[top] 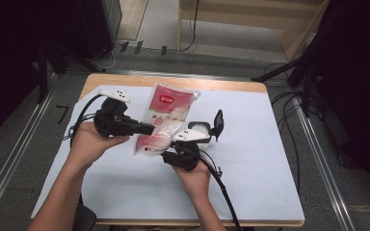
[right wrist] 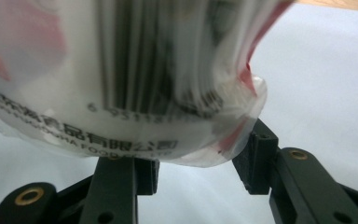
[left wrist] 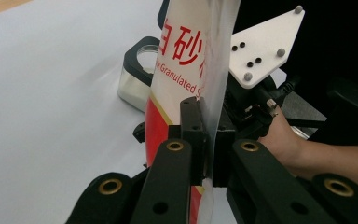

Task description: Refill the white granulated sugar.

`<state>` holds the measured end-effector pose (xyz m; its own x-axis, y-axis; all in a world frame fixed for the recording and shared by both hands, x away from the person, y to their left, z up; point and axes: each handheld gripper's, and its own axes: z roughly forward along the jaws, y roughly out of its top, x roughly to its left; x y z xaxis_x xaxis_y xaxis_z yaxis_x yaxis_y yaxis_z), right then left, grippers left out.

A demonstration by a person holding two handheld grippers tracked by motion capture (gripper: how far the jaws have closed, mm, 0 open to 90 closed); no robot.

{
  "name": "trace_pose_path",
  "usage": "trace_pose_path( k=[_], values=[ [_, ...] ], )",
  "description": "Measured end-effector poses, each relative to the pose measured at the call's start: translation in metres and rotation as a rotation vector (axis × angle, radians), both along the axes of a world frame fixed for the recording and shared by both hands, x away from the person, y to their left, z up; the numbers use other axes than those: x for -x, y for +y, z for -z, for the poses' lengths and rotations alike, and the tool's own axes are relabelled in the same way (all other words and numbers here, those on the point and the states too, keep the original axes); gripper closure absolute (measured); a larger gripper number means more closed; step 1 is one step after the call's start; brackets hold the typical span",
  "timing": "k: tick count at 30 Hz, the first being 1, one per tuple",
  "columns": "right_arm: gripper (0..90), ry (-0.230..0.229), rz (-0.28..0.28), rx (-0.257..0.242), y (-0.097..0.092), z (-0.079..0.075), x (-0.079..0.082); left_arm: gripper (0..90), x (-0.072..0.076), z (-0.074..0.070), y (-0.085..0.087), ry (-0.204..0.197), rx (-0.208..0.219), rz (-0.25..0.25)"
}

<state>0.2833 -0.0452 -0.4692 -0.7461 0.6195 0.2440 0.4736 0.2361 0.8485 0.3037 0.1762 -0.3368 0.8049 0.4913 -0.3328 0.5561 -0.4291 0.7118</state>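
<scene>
In the lower middle of the high view the right gripper sits under the bottom end of the sugar bag. In the right gripper view its jaws stand partly apart with the bag's rounded bottom corner between them; whether the pads press on the plastic I cannot tell.

Left of centre, the left gripper comes in level from the left and is clenched on the bag's side edge. The left gripper view shows this: the two pads are pinched together on the thin clear seam of the bag, which rises upright through the middle of that frame.

The bag is held above the white table cover, at the centre of the high view. Its long axis runs from lower left to upper right, red bottom end nearest, top end pointing toward the far edge.

Just right of the bag stands a small jar with its black lid tipped up.
</scene>
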Motion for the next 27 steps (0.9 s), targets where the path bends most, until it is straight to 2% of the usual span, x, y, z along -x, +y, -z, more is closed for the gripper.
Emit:
trace_pose_path(
  k=[3,8,12,15,20,21,23,27],
  values=[
    [56.7,-0.004,-0.038,0.034,0.002,-0.002,-0.003,90.0,-0.001,0.000,0.001,0.001,0.001,-0.012],
    [56.7,0.010,-0.093,0.022,0.003,-0.004,-0.004,90.0,-0.002,-0.003,0.005,-0.013,0.017,-0.056],
    [56.4,0.004,-0.131,0.026,0.000,-0.005,-0.006,90.0,-0.003,-0.004,0.009,-0.020,0.035,-0.075],
    [56.8,-0.009,-0.145,0.074,-0.005,-0.007,-0.008,90.0,-0.003,-0.007,0.012,-0.020,0.063,-0.072],
    [56.8,-0.002,-0.160,0.109,-0.014,-0.007,-0.012,90.0,-0.003,-0.011,0.017,-0.048,0.075,-0.104],
    [56.7,0.015,-0.166,0.104,-0.015,-0.007,-0.013,90.0,-0.003,-0.011,0.019,-0.045,0.079,-0.109],
    [56.8,0.018,-0.180,0.101,-0.018,-0.007,-0.013,90.0,-0.005,-0.010,0.021,-0.044,0.081,-0.117],
    [56.4,0.019,-0.218,0.074,-0.026,-0.009,-0.012,90.0,-0.008,-0.006,0.024,-0.054,0.052,-0.148]
  ],
)
